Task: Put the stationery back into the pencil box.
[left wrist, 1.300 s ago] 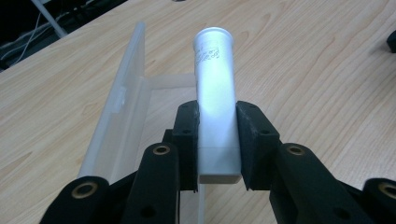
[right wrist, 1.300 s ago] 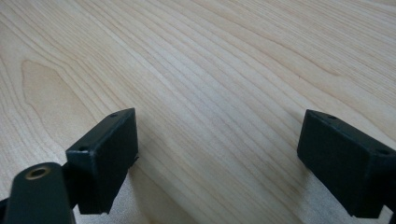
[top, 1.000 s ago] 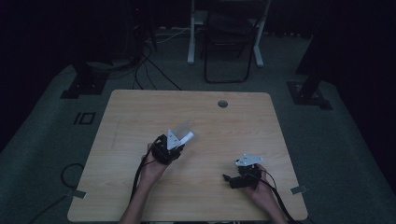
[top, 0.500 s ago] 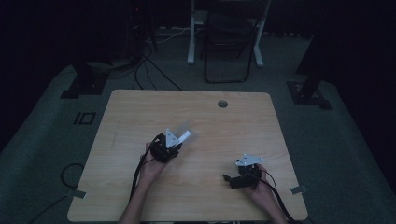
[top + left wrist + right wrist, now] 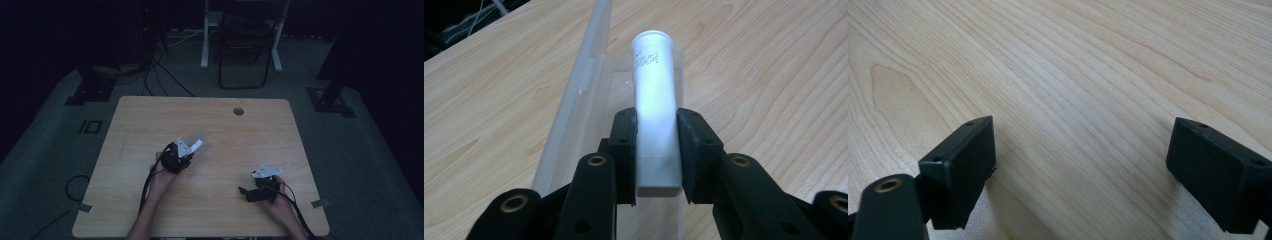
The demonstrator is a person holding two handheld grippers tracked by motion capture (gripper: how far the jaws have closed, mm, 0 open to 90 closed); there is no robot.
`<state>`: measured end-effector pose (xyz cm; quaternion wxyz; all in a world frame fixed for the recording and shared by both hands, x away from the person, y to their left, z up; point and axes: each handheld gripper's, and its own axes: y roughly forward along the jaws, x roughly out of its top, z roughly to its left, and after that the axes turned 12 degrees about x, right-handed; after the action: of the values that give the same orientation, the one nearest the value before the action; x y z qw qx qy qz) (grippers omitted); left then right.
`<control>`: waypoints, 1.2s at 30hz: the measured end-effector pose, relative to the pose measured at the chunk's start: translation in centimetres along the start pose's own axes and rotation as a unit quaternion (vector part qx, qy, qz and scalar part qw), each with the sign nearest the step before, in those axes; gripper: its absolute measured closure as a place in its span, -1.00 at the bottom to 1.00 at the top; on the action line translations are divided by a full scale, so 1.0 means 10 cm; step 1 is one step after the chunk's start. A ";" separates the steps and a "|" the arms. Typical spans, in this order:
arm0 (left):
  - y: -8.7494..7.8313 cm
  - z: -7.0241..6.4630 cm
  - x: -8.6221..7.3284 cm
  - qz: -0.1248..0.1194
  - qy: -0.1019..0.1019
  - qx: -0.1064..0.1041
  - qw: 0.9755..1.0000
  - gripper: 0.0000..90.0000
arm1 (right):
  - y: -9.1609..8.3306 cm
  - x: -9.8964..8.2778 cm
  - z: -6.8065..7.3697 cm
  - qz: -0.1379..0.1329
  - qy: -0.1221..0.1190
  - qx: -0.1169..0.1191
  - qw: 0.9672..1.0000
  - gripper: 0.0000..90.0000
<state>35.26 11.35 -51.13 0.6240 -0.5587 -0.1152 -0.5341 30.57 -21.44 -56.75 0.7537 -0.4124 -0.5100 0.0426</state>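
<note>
The left gripper (image 5: 658, 150) pinches a white tube (image 5: 653, 100) between its black pads, gripping it around the lower half so that the open round rim points away along the jaws. Behind the tube sits a clear plastic tray (image 5: 591, 75), a long transparent channel with a raised side wall, and the tube seems to lie in or just over that channel; whether it rests on the plastic or hangs clear of it cannot be told. In the high view the left gripper (image 5: 176, 159) is near the middle of the table (image 5: 150, 120), with the tube (image 5: 196, 146) poking out toward the far right.

To handle this step well, the grip should stay even and square on the tube, since a smooth cylinder could slide or swivel between flat pads. Any move should probably run along the channel, not across it, so the thin wall is not knocked.

The tube is plain, matte white, straight-sided, with a small printed label near the rim, too small to read.

The right gripper (image 5: 1080, 165) hangs over bare wood at the near right of the table, its jaws spread wide with nothing between them.
</note>
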 end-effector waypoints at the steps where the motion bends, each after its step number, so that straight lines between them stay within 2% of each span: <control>1: 0.00 0.00 0.00 0.000 -0.001 0.002 1.000 0.58 | 0.00 0.00 0.00 0.000 0.000 0.000 1.000 -0.73; 11: 0.07 -0.04 -0.03 0.011 0.010 0.007 1.000 0.58 | 0.00 0.00 0.00 0.000 0.000 0.000 1.000 -0.73; 36: 0.20 -0.05 -0.08 0.026 0.016 0.020 0.999 0.58 | 0.00 0.00 0.00 0.000 -0.001 0.000 1.000 -0.73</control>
<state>36.28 10.93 -53.01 0.6509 -0.5399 -0.1009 -0.5240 30.57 -21.44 -56.76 0.7534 -0.4122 -0.5106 0.0427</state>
